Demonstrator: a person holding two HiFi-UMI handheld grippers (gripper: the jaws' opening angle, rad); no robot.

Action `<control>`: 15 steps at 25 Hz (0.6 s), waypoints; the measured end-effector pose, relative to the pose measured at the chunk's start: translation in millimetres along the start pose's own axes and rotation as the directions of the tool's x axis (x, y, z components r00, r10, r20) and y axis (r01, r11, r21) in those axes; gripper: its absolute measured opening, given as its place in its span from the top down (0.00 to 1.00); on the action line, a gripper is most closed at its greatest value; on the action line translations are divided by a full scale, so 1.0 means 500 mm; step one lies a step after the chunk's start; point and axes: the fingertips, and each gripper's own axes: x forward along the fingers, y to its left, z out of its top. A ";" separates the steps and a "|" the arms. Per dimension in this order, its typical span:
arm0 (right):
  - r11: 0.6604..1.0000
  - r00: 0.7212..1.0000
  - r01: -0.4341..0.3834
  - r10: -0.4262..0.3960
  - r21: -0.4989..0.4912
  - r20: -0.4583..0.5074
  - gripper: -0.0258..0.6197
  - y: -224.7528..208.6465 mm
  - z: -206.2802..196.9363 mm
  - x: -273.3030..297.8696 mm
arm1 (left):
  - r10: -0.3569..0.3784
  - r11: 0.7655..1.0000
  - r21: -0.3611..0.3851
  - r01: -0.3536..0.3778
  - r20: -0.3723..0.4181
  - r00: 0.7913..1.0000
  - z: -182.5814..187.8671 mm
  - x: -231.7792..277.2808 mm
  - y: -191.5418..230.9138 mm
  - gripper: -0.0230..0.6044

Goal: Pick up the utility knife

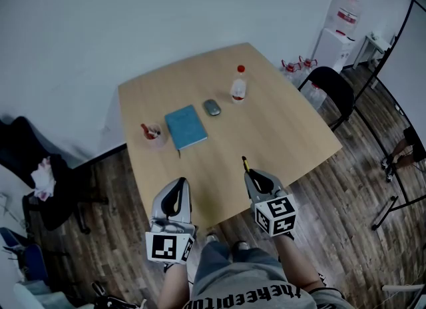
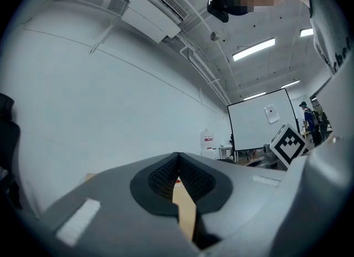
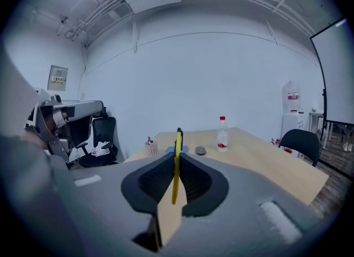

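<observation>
— Saw the utility knife point(image 3: 176, 159)?
— Yes. Pinched upright in the right tongs point(image 1: 249, 173), stuck out past the tips, over the table point(image 1: 293, 131).
— And the left tongs point(image 2: 178, 166)?
— Pressed together, empty, just beside the right.

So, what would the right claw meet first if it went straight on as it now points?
Probably the bare table, just short of the grey mouse and blue notebook; depth is hard to judge.

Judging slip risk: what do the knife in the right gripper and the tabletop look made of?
The knife: yellow body, dark tip, looks like smooth plastic; seen edge-on, so unsure. The tabletop: pale, even wood tone, matte, likely laminate.
</observation>
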 end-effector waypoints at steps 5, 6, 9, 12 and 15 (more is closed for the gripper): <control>1.000 0.999 -0.012 0.013 -0.017 0.050 0.91 0.003 0.032 -0.018 | 0.007 1.000 0.002 -0.007 -0.001 1.000 0.002 -0.002 -0.007 0.95; 1.000 0.998 -0.014 0.016 -0.021 0.059 0.91 0.003 0.038 -0.021 | 0.009 1.000 0.002 -0.009 -0.002 1.000 0.002 -0.002 -0.008 0.95; 0.999 0.996 -0.019 0.022 -0.031 0.085 0.91 0.001 0.054 -0.030 | 0.017 1.000 0.003 -0.017 -0.004 1.000 0.002 -0.001 -0.011 0.95; 0.999 0.993 -0.025 0.029 -0.039 0.113 0.91 0.000 0.069 -0.039 | 0.022 1.000 0.003 -0.022 -0.004 1.000 0.003 -0.001 -0.014 0.96; 0.998 0.990 -0.029 0.036 -0.052 0.133 0.91 0.001 0.082 -0.047 | 0.027 1.000 0.002 -0.027 -0.005 1.000 0.004 0.000 -0.017 0.96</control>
